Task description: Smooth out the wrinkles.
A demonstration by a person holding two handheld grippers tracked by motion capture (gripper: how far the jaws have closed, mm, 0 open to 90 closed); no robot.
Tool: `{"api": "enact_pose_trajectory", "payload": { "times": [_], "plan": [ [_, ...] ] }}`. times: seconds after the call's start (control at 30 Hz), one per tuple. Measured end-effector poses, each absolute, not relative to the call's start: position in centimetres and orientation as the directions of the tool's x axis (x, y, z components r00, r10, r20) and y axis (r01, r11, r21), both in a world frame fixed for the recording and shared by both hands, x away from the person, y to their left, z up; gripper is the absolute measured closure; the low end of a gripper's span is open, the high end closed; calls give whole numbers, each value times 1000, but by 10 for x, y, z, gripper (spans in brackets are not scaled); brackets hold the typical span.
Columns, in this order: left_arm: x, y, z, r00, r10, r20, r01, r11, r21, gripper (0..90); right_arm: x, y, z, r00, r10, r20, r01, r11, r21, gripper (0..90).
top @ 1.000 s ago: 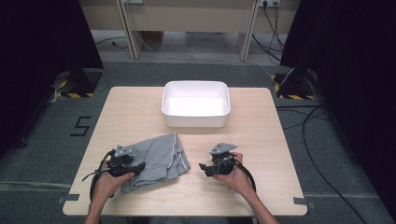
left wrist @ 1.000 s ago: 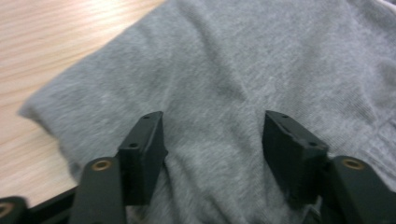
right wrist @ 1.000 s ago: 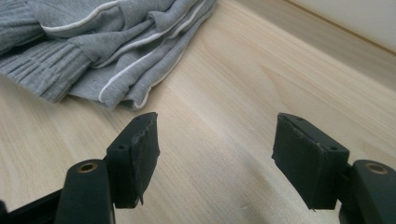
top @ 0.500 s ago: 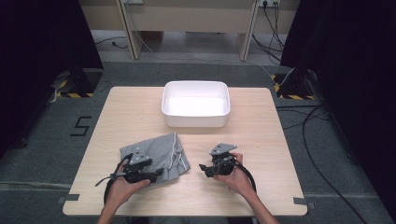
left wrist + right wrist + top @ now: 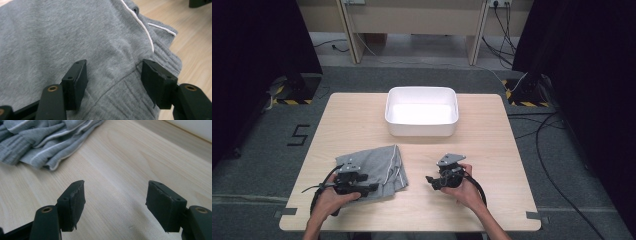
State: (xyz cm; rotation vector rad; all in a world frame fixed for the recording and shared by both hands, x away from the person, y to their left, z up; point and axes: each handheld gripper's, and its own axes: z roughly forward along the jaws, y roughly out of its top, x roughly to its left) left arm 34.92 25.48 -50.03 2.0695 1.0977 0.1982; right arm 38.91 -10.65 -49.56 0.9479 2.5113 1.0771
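A crumpled grey garment (image 5: 379, 161) with white piping lies at the front left of the wooden table (image 5: 492, 150). My left gripper (image 5: 373, 186) rests over its near edge and points right. In the left gripper view the grey garment (image 5: 62, 37) spreads under and between the jaws of the left gripper (image 5: 113, 72). These have just closed a little but stand open, with no pad pressing the cloth. My right gripper (image 5: 430, 179) sits on bare wood to the garment's right, pointing left. In its own view the right gripper (image 5: 115, 195) is open and holds nothing, with the garment (image 5: 37, 135) ahead.
A white rectangular tub (image 5: 422, 129) stands at the middle back of the table, and its wall (image 5: 195, 127) shows at the top right of the right gripper view. Cables trail from both grippers toward the table's front edge. Dark curtains and floor cables surround the table.
My left hand slid right over the garment's near edge, then came back a little to the left. The right hand and the tub have kept still.
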Motion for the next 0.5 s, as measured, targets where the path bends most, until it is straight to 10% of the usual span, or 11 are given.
{"api": "enact_pose_trajectory", "payload": {
  "times": [0.5],
  "plan": [
    [348, 255, -479, 544, 825, -157, 594, -245, 766, 356, 390, -107, -495, -755, 655, 25, 469, 513, 719, 319]
  ]
}}
